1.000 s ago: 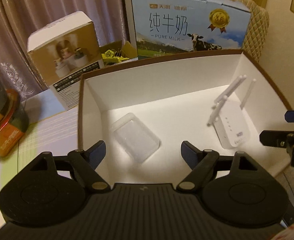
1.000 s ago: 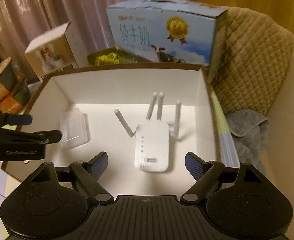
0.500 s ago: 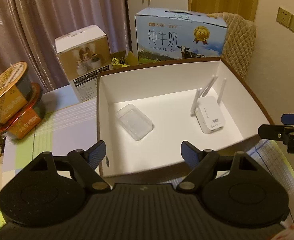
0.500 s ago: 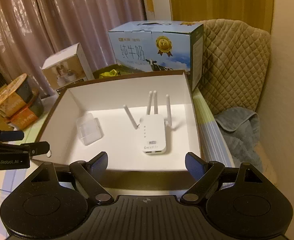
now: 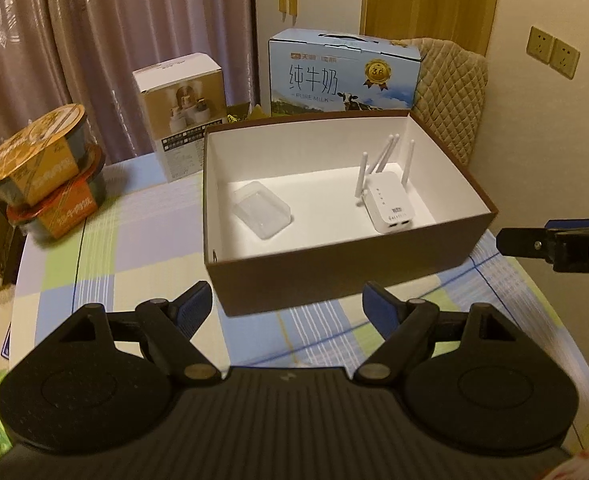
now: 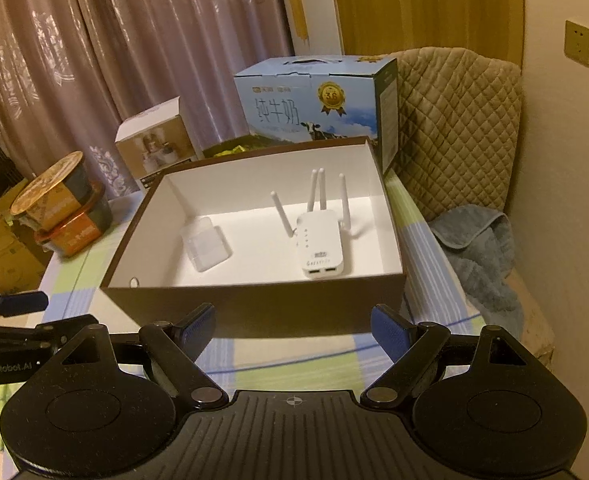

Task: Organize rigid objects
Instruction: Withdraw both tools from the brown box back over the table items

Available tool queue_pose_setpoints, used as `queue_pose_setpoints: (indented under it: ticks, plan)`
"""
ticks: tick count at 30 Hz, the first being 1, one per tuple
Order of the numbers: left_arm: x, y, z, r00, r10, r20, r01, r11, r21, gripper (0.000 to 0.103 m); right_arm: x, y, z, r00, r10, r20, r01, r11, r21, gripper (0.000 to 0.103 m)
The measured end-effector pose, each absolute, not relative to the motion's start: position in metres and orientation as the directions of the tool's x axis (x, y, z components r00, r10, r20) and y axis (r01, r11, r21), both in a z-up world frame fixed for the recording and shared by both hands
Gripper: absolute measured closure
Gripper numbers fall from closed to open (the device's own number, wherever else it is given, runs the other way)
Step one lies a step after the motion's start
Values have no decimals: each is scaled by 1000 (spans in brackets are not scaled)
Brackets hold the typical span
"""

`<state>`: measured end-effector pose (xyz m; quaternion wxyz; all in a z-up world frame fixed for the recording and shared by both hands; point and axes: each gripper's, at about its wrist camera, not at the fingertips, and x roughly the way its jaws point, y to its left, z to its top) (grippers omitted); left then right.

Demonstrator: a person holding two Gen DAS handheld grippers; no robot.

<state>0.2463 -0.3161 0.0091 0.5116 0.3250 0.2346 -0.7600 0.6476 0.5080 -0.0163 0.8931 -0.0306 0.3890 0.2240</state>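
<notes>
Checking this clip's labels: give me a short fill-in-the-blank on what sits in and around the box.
1. The white router lies inside the brown ____.
2. It has ____ antennas.
3. The clear plastic case lies to the router's ____ in both views.
4. Both the left tool and the right tool hold ____.

Missing words: box; four; left; nothing

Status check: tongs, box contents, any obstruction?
Left tongs and right tongs open, empty. Router and clear case in brown box. Nothing blocking.
</notes>
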Motion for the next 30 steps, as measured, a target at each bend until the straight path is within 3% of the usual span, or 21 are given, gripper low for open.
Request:
queue_pose_setpoints:
  ticks: [17, 30]
  plan:
    - [294, -262, -7, -305, -597, -742, 918, -392, -61, 23, 571, 497, -33, 596, 337, -729, -373, 920, 120, 21]
    - [304, -232, -17, -252, -596, -762, 943, -327, -56, 23, 563, 474, -47, 578, 357, -733, -429, 898, 99, 21]
